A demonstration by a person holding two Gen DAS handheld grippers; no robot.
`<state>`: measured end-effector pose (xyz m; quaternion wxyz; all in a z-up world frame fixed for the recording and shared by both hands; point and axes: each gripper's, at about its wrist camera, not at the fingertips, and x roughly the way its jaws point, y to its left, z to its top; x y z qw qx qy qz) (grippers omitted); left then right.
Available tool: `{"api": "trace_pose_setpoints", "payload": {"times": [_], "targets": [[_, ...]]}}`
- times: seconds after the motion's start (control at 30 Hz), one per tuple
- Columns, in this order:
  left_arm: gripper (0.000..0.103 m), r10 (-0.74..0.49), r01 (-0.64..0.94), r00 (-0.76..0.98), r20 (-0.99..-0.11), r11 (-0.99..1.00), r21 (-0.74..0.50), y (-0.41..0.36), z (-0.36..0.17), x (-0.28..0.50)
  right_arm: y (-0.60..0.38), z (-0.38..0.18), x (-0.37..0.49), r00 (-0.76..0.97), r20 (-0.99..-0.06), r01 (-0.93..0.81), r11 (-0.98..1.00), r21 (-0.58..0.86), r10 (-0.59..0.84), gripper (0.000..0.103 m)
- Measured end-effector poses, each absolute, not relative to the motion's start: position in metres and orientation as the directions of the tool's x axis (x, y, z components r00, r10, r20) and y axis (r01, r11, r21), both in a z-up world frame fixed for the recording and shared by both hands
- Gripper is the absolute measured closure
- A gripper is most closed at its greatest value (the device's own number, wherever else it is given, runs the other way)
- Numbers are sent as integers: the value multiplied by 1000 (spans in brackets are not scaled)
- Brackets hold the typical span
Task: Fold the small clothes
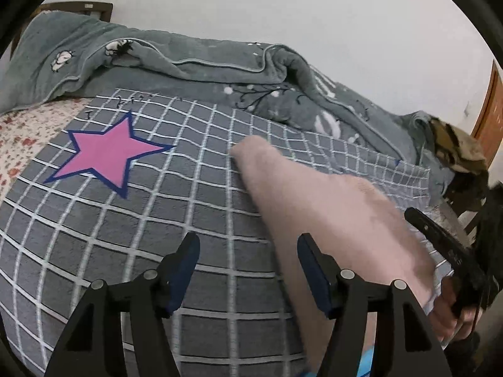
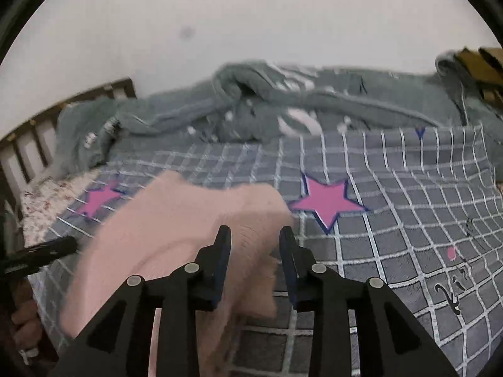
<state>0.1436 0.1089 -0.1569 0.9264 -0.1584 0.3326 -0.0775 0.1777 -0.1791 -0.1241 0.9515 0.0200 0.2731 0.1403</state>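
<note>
A small pale pink garment [image 1: 320,207] lies on the grey checked sheet [image 1: 157,220], blurred by motion. In the left wrist view my left gripper [image 1: 248,267] is open and empty, just left of the garment's near part. In the right wrist view the pink garment [image 2: 176,232] spreads under and left of my right gripper [image 2: 255,251]. Its jaws stand apart with pink cloth showing between them; I cannot tell whether they touch it. The right gripper also shows at the right edge of the left wrist view [image 1: 446,242].
A rumpled grey-green blanket [image 1: 201,62] is heaped along the wall behind the sheet. Pink stars [image 1: 110,154] mark the sheet. A wooden headboard [image 2: 28,138] stands at the left. A floral sheet [image 1: 22,132] shows at the bed's left edge.
</note>
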Motion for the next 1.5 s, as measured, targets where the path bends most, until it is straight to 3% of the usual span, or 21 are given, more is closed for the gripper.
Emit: {"api": "trace_pose_setpoints", "payload": {"times": [0.17, 0.33, 0.43, 0.63, 0.8, 1.5], "targets": [[39, -294, 59, 778, -556, 914, -401, 92, -150, 144, -161, -119, 153, 809, -465, -375, 925, 64, 360, 66], [38, -264, 58, 754, -601, 939, -339, 61, -158, 157, -150, -142, 153, 791, -525, -384, 923, -27, 314, 66], [30, -222, 32, 742, -632, 954, -298, 52, -166, 163, -154, -151, 152, 796, -539, -378, 922, -86, 276, 66], [24, -192, 6, 740, -645, 960, -279, 51, -173, 164, -168, -159, 160, 778, -573, -343, 938, -47, 256, 56], [23, -154, 8, 756, -636, 974, -226, 46, -174, 159, -168, -163, 162, 766, -584, -345, 938, -20, 269, 56], [21, -191, 70, 766, -613, 974, -216, 53, -166, 131, -187, -156, 144, 754, -586, -312, 947, 79, 297, 51]]}}
